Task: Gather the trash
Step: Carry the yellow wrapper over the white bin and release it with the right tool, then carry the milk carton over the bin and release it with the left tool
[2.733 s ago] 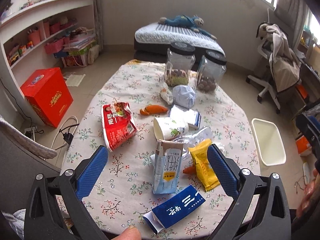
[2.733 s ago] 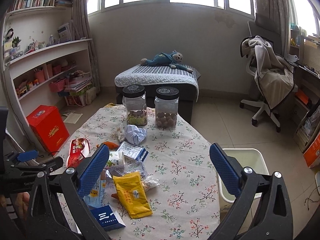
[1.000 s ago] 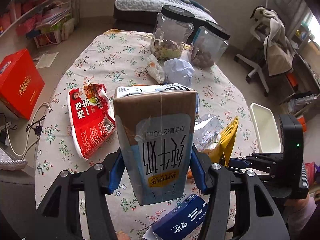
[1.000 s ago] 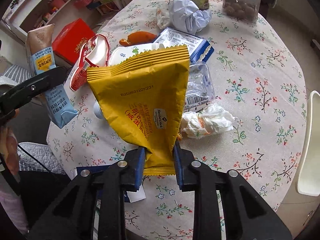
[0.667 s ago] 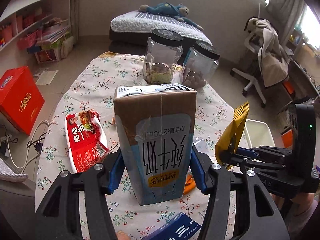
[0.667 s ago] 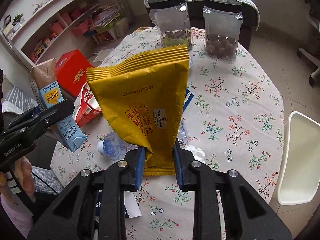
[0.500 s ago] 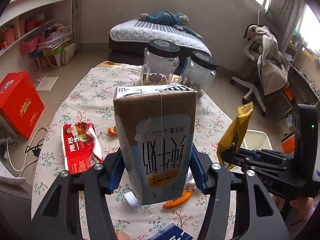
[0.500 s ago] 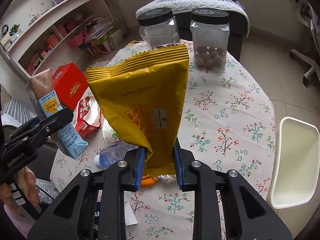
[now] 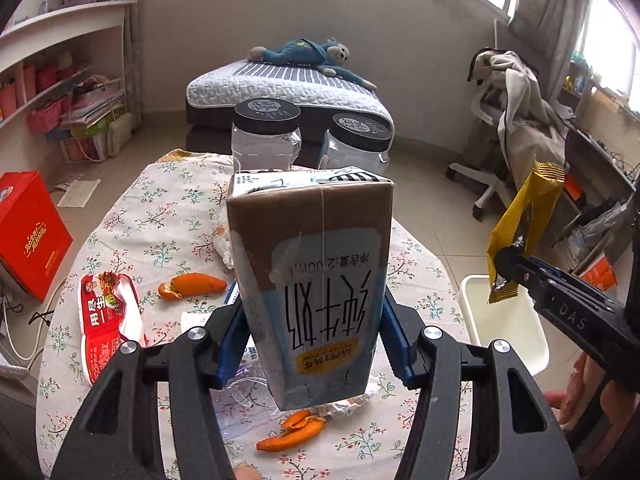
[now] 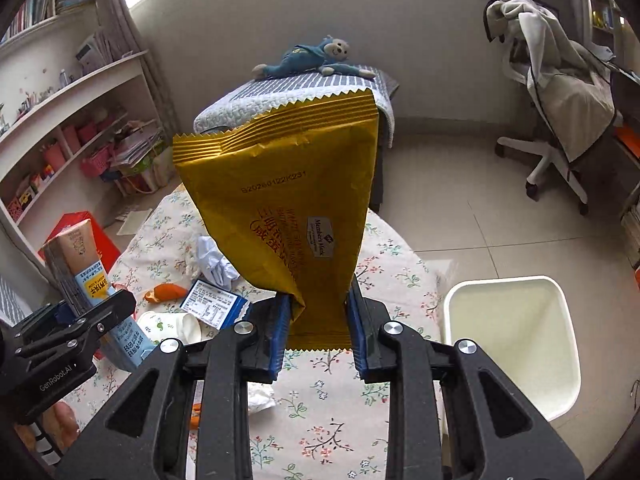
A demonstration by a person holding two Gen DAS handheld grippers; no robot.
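Above a floral-clothed table in a bedroom, the left gripper is clamping a brown-and-blue milk carton between its blue pads, the carton standing upright and clear of the cloth. To its right, the right gripper is pinching the bottom seam of a yellow snack wrapper, which is sticking up in the air near a white bin sitting on the floor beside the table. Remaining on the cloth are a red wrapper, orange peel, crumpled paper and a paper cup, with two black-lidded jars standing at the far edge.
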